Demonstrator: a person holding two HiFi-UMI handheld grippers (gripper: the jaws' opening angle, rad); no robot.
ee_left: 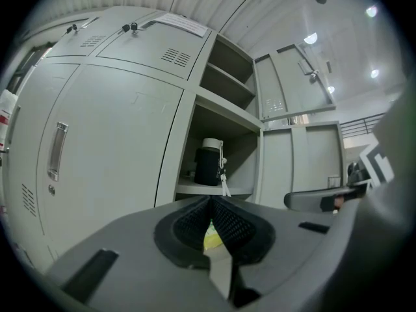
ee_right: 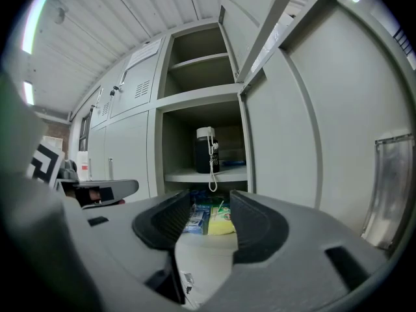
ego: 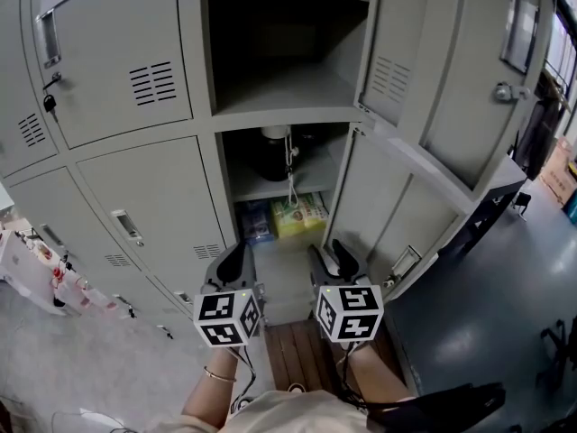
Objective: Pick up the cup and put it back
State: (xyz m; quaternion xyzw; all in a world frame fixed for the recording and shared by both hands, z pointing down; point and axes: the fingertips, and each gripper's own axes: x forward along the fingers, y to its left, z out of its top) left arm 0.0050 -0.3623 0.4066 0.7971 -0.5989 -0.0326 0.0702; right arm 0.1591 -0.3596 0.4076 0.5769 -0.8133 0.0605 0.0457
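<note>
The cup is black with a white lid and stands upright on the shelf of the open middle locker, a white cord hanging from it over the shelf edge. It also shows in the left gripper view as the cup and in the right gripper view as the cup. Both grippers are held level in front of the locker, well short of the cup. My left gripper is shut with its pads touching and empty. My right gripper stands open, with nothing between its fingers.
The locker doors swing open to the right. Below the cup's shelf lie blue and yellow-green packets. The compartment above holds nothing. Closed locker doors with keys fill the left. A wooden board lies underfoot.
</note>
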